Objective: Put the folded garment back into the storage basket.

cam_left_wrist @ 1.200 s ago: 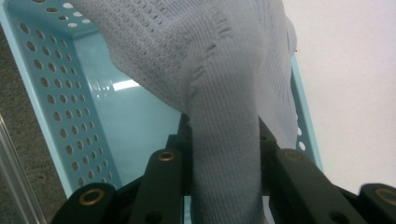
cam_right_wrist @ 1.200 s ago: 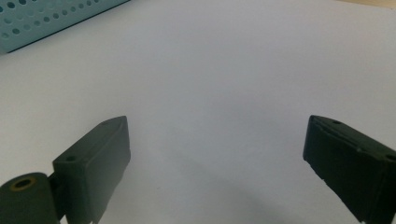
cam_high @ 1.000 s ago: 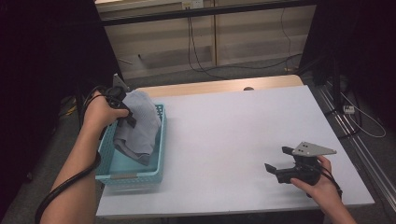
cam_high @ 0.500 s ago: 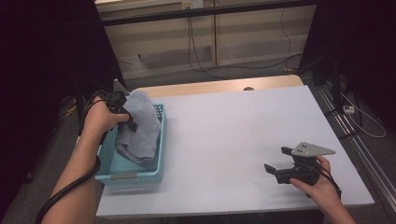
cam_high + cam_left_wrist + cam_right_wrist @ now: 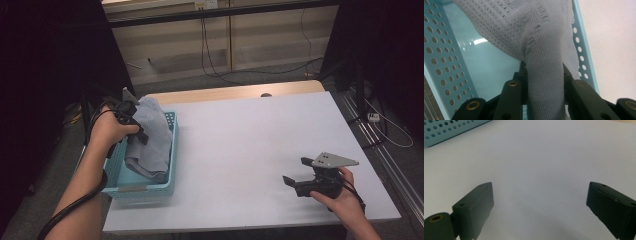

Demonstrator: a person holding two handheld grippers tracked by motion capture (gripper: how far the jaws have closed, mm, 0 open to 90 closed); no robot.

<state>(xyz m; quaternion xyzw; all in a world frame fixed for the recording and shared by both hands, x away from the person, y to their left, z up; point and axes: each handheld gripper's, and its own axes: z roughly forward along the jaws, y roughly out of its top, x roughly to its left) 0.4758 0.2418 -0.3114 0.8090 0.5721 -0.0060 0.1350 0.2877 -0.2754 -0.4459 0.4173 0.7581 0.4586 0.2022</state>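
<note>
At the far left of the high view we see the left gripper point(image 5: 134, 122) held above a light blue basket point(image 5: 145, 187) that sits at the left edge of the white table point(image 5: 240, 145). Its jaws are pinching a fold of a grey knitted cloth point(image 5: 152, 135); in the left gripper view the cloth point(image 5: 544, 62) runs down between the two black jaws, which press on it from both sides. The cloth hangs from that grip, its upper part raised above the basket's rim and its lower part draped down inside the basket. Behind it in the left gripper view we see the basket's perforated wall point(image 5: 439, 57) and its smooth floor.

Moving right, the middle of the table is bare white surface.

Near the right front corner we find the right gripper point(image 5: 298, 176), held low over the table with its jaws pointing left toward the basket. Its jaws are spread wide with nothing between them; the right gripper view shows plain table between them and a corner of the basket point(image 5: 451, 130) at the upper left.
</note>
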